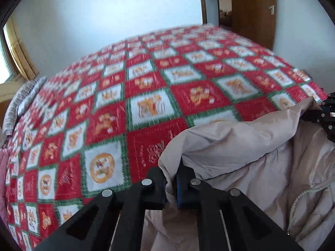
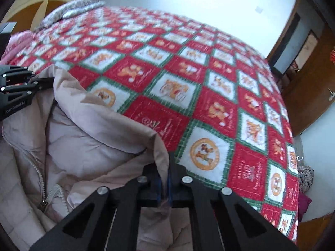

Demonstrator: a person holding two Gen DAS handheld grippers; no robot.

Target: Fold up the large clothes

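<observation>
Both sets of jaws clenched on the beige jacket [image 1: 240, 146] edge: left gripper [image 1: 171, 179] & right gripper [image 2: 164, 179] each pinch a fold. Jacket lies on the bed's quilt [image 1: 146, 87], near edge. Lift both evenly, keep hem taut, w/o letting the slick fabric slip.

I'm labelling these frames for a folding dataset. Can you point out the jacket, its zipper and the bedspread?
jacket [image 1: 240, 146]: left wrist view, on the raised beige fold.
zipper [image 2: 38, 170]: right wrist view, on the teeth above the pull.
bedspread [image 1: 146, 106]: left wrist view, on a white square.
</observation>
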